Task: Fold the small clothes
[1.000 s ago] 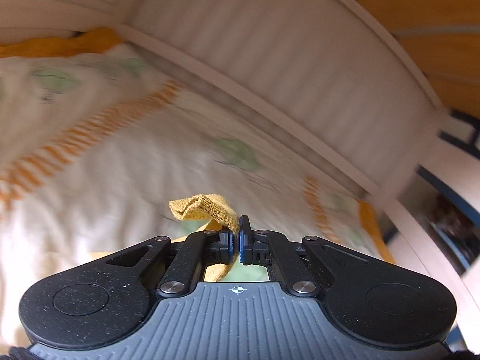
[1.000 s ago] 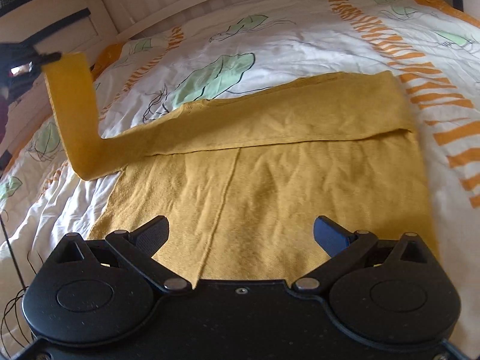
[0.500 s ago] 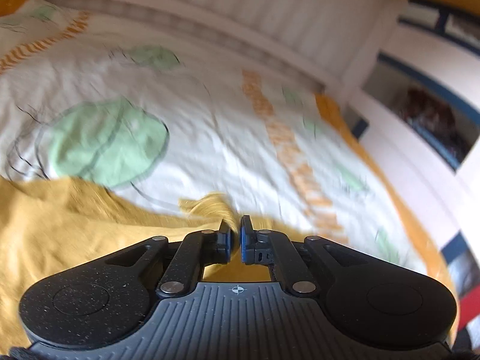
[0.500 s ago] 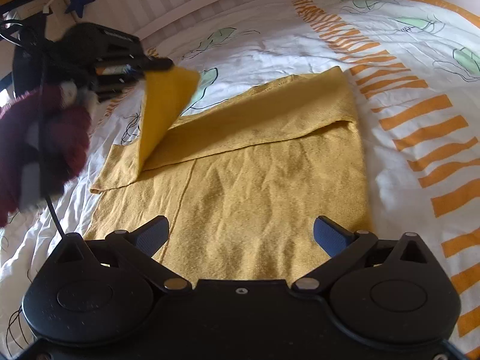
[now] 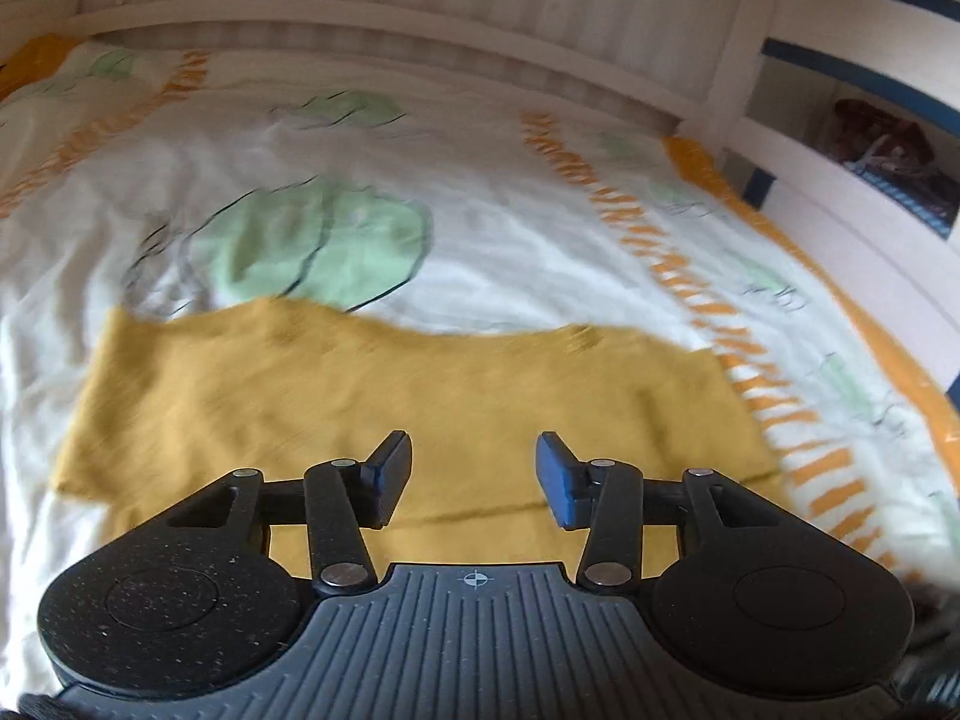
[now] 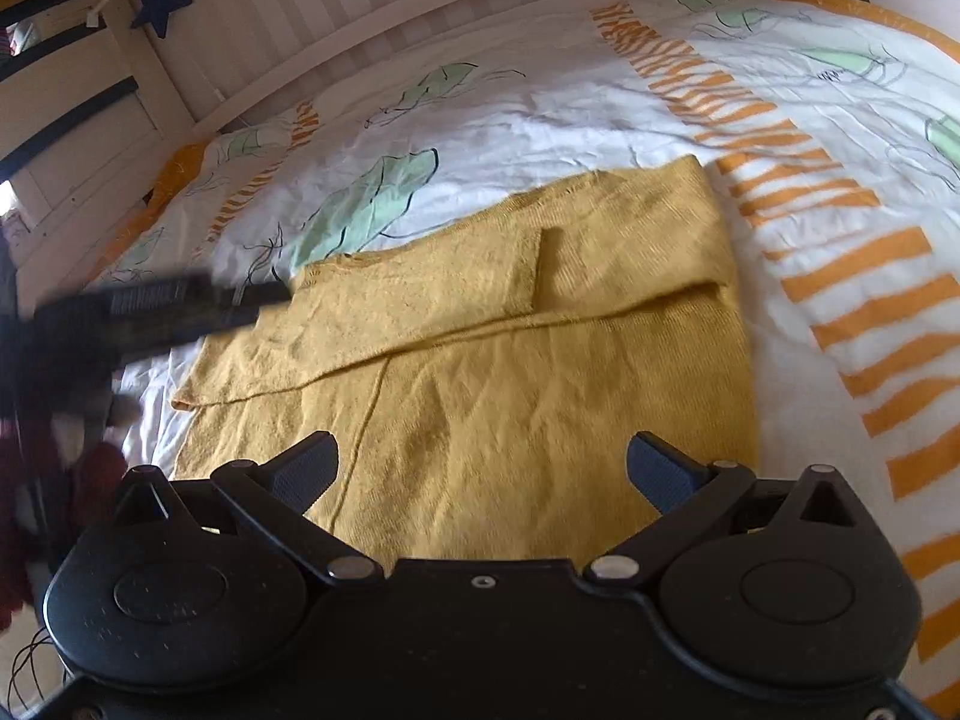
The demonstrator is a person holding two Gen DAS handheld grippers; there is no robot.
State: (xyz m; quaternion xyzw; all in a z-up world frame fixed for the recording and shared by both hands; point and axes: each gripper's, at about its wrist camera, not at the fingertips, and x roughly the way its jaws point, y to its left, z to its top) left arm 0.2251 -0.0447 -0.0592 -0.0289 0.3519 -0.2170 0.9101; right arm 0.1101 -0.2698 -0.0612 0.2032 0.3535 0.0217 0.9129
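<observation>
Mustard-yellow knit garment (image 6: 480, 372) is laid flat on a bed, on a white duvet cover (image 6: 540, 114) printed with green leaves and orange stripes. Read from the left of the right wrist view, a dark red sleeve (image 6: 36, 480) is seen at the frame edge, and above it the left gripper (image 6: 264, 300) is caught in blur, at the garment's left edge. A folded-over flap is spread across the far half of the garment, its long edge running slantwise from the left side towards the right, with a shorter layer ending in a straight vertical edge near the middle. Nearer the camera a seam is seen down the flat lower panel. The right gripper (image 6: 483, 468) is held over the garment's near edge with its jaws spread wide and nothing between them. In the left wrist view the left gripper (image 5: 474, 471) is shown above the yellow fabric (image 5: 420, 396), its jaws opening, with no cloth pinched between the pads. A white slatted bed frame (image 6: 360, 30) is seen beyond the duvet.
</observation>
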